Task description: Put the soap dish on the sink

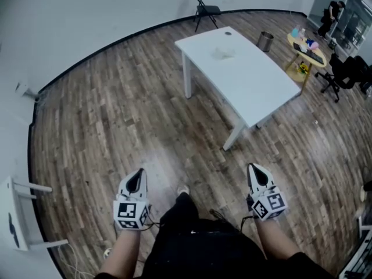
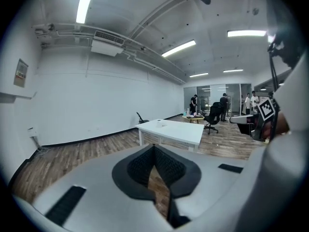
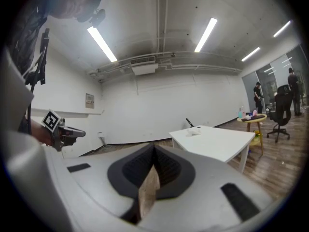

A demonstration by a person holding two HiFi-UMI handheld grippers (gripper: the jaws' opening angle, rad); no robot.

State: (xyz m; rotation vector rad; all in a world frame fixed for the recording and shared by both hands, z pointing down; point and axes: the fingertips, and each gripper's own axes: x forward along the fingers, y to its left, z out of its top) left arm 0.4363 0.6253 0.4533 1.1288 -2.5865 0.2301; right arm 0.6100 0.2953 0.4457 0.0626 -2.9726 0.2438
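Observation:
A white table [image 1: 250, 80] stands ahead on the wood floor, with a small pale object [image 1: 222, 53] on its far part; I cannot tell what it is. No sink is in view. My left gripper [image 1: 136, 176] and right gripper [image 1: 254, 168] are held low in front of the person, well short of the table, side by side. In the left gripper view the left gripper [image 2: 154, 146] has its jaws meeting at the tips with nothing between them and the table [image 2: 171, 129] beyond. In the right gripper view the right gripper [image 3: 154, 145] is shut and empty too.
A black folding chair [image 1: 204, 9] stands by the back wall. A metal bin [image 1: 265, 40], a round yellow table [image 1: 307, 51] with items and an office chair [image 1: 343, 74] are right of the white table. White furniture [image 1: 17, 220] stands at the left edge. People stand far right [image 2: 224, 103].

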